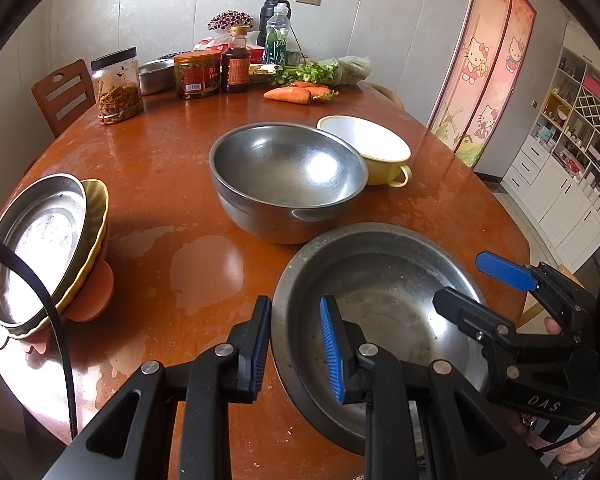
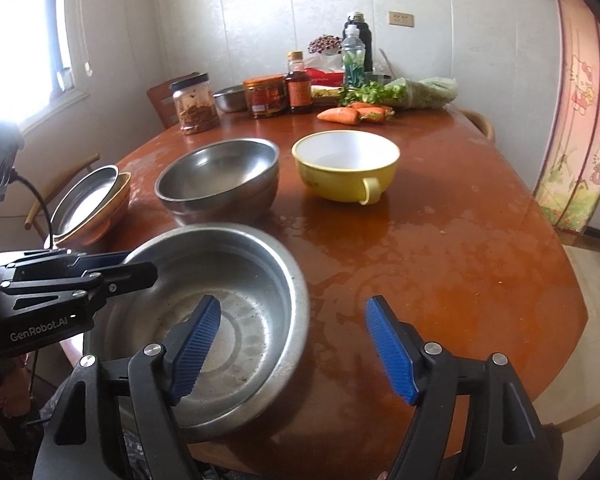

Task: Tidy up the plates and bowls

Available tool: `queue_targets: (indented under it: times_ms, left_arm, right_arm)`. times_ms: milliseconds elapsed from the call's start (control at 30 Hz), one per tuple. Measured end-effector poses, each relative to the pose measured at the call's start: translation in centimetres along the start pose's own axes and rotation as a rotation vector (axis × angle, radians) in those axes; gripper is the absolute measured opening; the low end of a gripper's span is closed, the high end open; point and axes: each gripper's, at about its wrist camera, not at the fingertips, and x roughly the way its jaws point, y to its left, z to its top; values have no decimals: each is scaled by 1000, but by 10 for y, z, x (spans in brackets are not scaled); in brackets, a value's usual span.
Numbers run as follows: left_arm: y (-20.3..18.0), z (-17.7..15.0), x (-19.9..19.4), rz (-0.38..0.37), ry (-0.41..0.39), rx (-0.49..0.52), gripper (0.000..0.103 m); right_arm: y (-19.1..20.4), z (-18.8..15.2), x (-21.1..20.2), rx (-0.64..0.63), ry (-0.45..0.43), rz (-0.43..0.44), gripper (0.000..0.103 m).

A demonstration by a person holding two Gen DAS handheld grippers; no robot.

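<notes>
A wide steel basin (image 1: 384, 280) (image 2: 236, 280) sits on the near part of the brown table (image 1: 160, 152). My left gripper (image 1: 296, 302) (image 2: 140, 264) is shut on the basin's left rim, one finger outside and one inside. My right gripper (image 2: 293, 304) (image 1: 458, 280) is open and straddles the right rim without touching it. Beyond the basin stand nested steel bowls (image 1: 288, 176) (image 2: 220, 176) and a yellow handled bowl (image 1: 368, 148) (image 2: 346, 164). At the left, a steel plate (image 1: 40, 248) (image 2: 88, 196) lies tilted on a yellow dish.
Jars (image 1: 116, 88), a sauce bottle (image 1: 236, 64), carrots (image 1: 292, 94), greens and a small steel bowl crowd the table's far edge. A wooden chair (image 1: 60, 92) stands behind it. A black cable (image 1: 60, 340) hangs at the left. The table's right half (image 2: 460, 240) is wet.
</notes>
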Motion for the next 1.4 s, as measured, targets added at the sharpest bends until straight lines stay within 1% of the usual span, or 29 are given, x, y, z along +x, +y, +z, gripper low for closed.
queue_targets:
  times_ms: [233, 367, 467, 533, 633, 667, 733, 800, 833, 900, 967, 1000, 1200, 1267, 1400]
  left_arm:
    - [0, 2, -5, 3, -15, 0, 26]
    - [1, 3, -8, 0, -27, -2, 26]
    - [2, 4, -11, 1, -38, -1, 26]
    - [3, 4, -14, 3, -45, -3, 26]
    - [7, 6, -18, 5, -54, -8, 26]
    - [8, 7, -19, 7, -57, -9, 26]
    - [11, 9, -21, 12, -65, -19, 26]
    - [15, 13, -24, 18, -71, -23, 26]
    - [17, 15, -26, 22, -78, -27, 26]
    - [20, 19, -27, 28, -85, -30, 26]
    - [23, 23, -28, 30, -90, -35, 26]
    - [25, 26, -28, 32, -93, -36, 26]
    - [34, 46, -22, 52, -89, -33, 26]
    - [36, 53, -19, 56, -91, -30, 26]
    - [42, 67, -8, 64, -76, -33, 26]
  right_arm:
    - [-7, 5, -10, 19, -40, -6, 79]
    - [-11, 12, -18, 43, -67, 33, 80]
    - [-8, 20, -25, 20, -78, 44, 82]
    - [-6, 25, -27, 19, -75, 81, 83]
    - [-6, 34, -26, 55, -54, 160, 83]
    - [-6, 37, -26, 69, -45, 170, 83]
    - [-3, 45, -24, 67, -21, 156, 83]
    - [-1, 51, -24, 64, -25, 159, 83]
    - [0, 56, -23, 64, -25, 186, 83]
    - [-3, 64, -19, 102, -15, 262, 83]
    - [-5, 70, -17, 131, -21, 304, 83]
    - [-5, 74, -17, 133, -27, 308, 83]
    - [5, 97, 1, 97, 28, 299, 84]
    - [6, 104, 17, 99, 84, 282, 84]
    - [0, 115, 48, 145, 188, 278, 84]
